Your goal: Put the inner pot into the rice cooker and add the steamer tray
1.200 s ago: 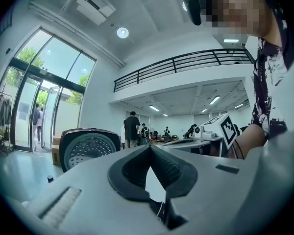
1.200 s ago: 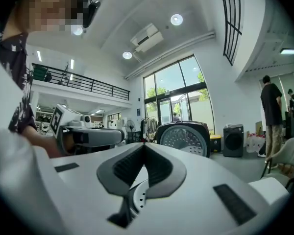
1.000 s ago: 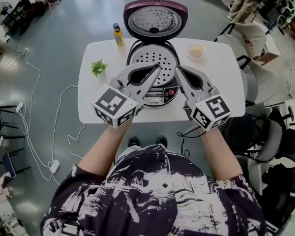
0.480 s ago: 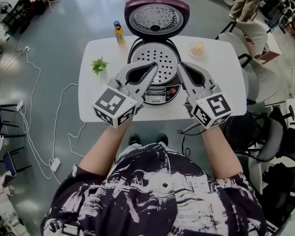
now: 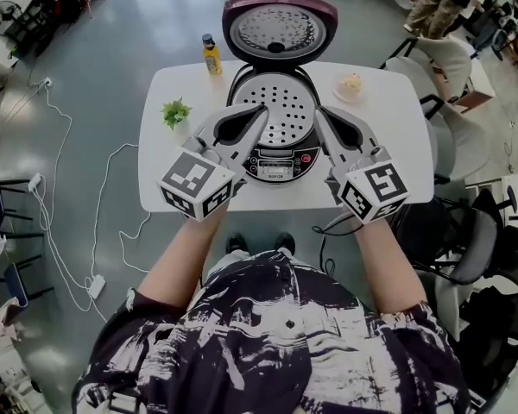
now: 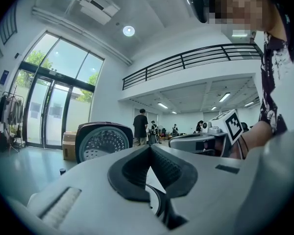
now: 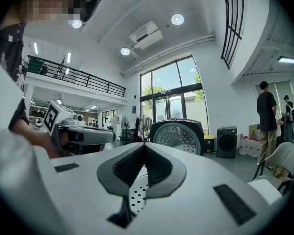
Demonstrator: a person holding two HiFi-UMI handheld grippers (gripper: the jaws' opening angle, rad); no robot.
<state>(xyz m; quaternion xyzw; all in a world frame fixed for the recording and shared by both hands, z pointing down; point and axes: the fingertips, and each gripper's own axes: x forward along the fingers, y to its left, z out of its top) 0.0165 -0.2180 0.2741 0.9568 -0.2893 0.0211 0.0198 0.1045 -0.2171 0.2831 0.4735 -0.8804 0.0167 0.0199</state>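
The rice cooker stands mid-table with its maroon lid tipped open at the back. A round perforated steamer tray lies in its mouth; the inner pot is hidden beneath it. My left gripper is shut and empty, its tip at the cooker's left rim. My right gripper is shut and empty at the right rim. In the right gripper view the tray's holes show below the shut jaws, and the lid rises behind. The lid also shows in the left gripper view.
On the white table stand a yellow bottle at the back left, a small green plant at the left and a small dish of food at the back right. Chairs stand to the right; cables trail on the floor.
My left gripper has drawn a little to the left, from over the tray's edge to the cooker's left rim. The right gripper has stayed where it was.
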